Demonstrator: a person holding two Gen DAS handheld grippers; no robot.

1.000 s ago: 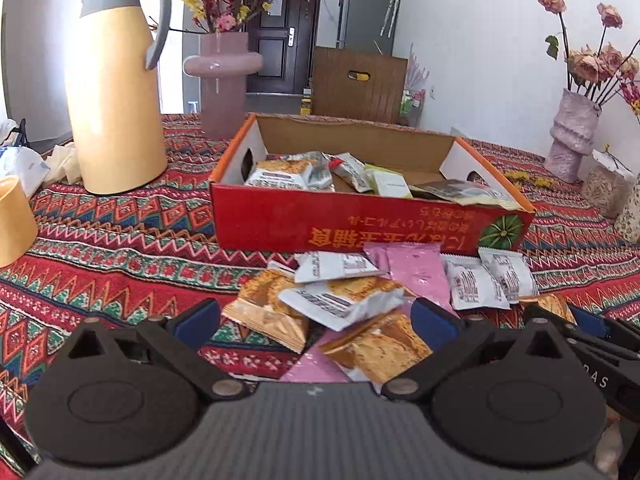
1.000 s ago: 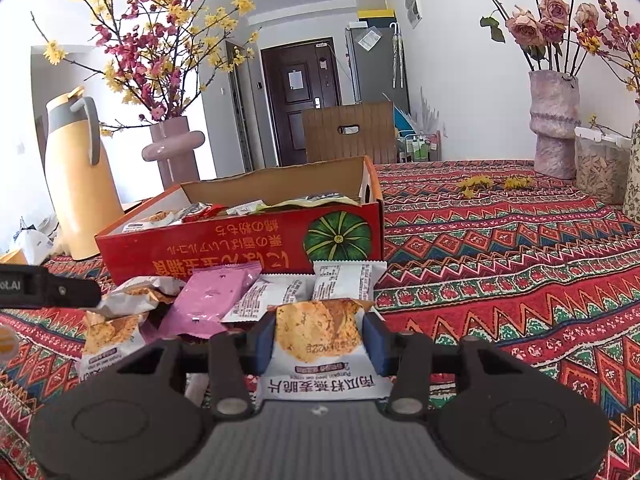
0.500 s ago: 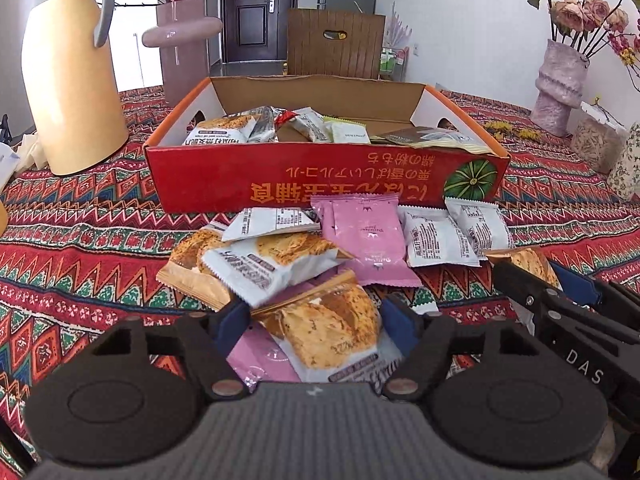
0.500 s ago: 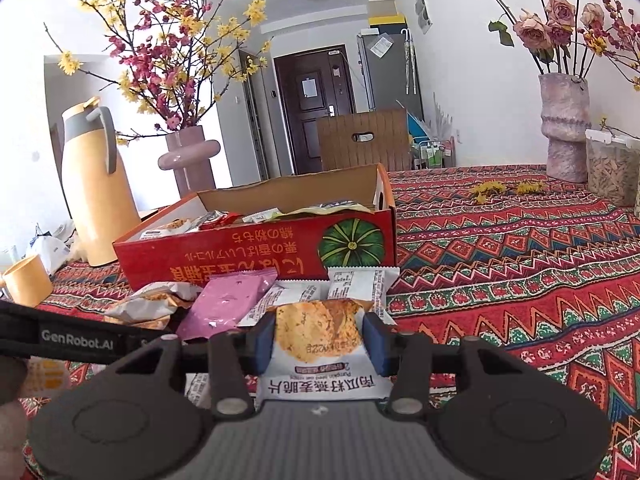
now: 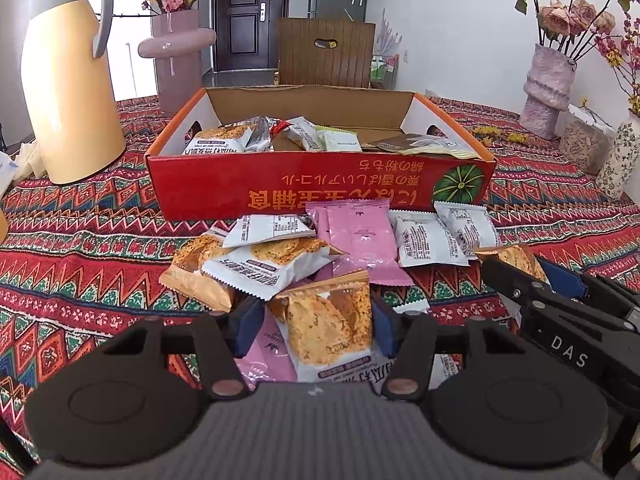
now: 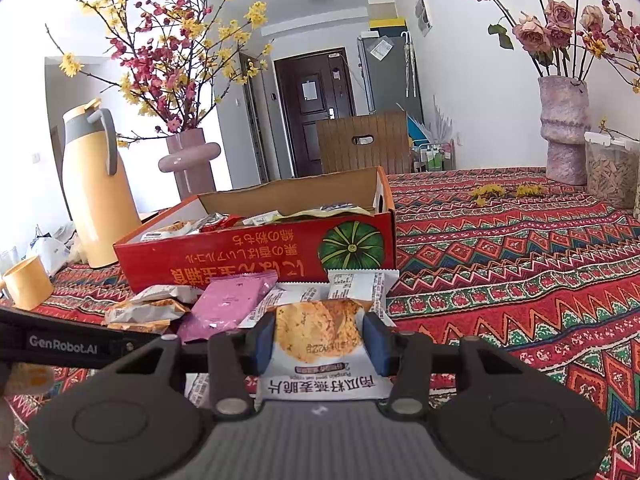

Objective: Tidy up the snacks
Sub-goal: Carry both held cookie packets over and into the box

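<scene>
A red cardboard box holds several snack packets and stands on the patterned tablecloth; it also shows in the right wrist view. A pile of loose packets lies in front of it. My left gripper is shut on an orange cracker packet at the pile's near edge. My right gripper is shut on a white and orange cracker packet and holds it just right of the pile; it shows at the right of the left wrist view.
A yellow thermos jug and a pink vase stand behind the box at left. A yellow cup sits at far left. A rough pink vase, a jar and a chair are beyond.
My left gripper moved forward over the pile and closed on the orange cracker packet. My right gripper kept its packet and lifted slightly.
</scene>
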